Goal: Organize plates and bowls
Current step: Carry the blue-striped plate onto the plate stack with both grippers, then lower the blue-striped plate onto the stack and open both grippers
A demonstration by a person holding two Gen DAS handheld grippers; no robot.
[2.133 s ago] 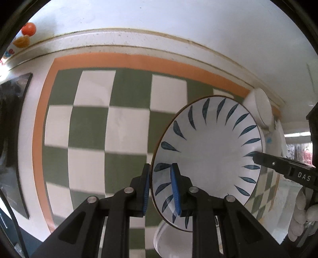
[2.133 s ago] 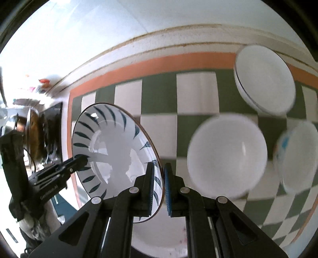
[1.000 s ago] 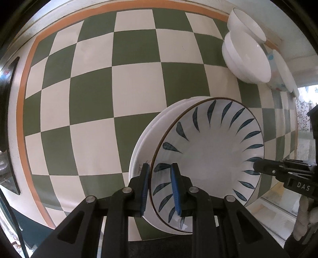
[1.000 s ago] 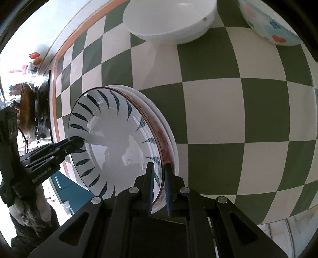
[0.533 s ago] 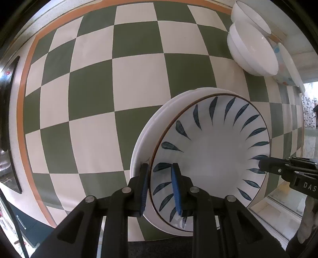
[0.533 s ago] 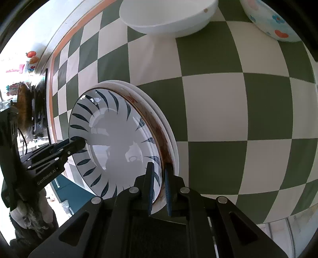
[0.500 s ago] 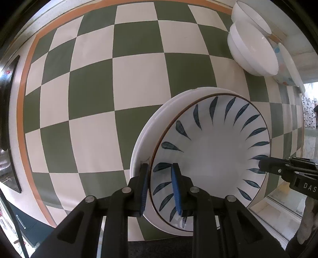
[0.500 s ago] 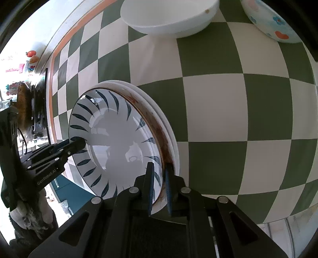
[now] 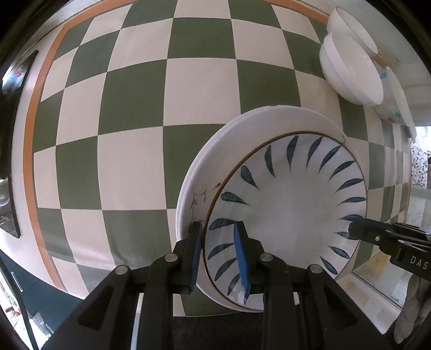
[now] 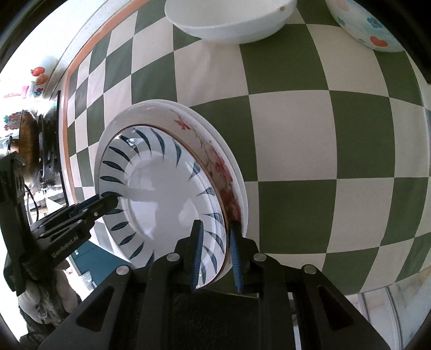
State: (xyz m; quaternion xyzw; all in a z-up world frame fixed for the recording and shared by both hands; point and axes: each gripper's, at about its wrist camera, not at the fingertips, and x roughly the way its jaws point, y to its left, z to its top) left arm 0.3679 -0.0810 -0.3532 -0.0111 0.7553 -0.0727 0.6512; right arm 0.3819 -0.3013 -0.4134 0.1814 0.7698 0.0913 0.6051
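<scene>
A white plate with blue leaf marks (image 9: 291,204) lies on a stack of white plates (image 9: 242,129) on the green and white checked cloth. It also shows in the right wrist view (image 10: 161,188), on a plate with red flowers (image 10: 223,172). My left gripper (image 9: 218,250) has its jaws open, one on each side of the blue leaf plate's near rim. My right gripper (image 10: 214,250) is open the same way at the opposite rim. The right gripper's finger shows in the left wrist view (image 9: 377,237), and the left gripper's finger in the right wrist view (image 10: 89,210).
Two stacked white bowls (image 9: 350,67) and a flowered bowl (image 9: 396,107) stand at the far right; in the right wrist view the white bowl (image 10: 231,18) and the flowered bowl (image 10: 369,24) are at the top. A stove with a pan (image 10: 27,140) is at the left. The table edge is close below the stack.
The blue leaf plate has come down onto the stack. Both grippers have opened and let go of its rim, and they stay around it.
</scene>
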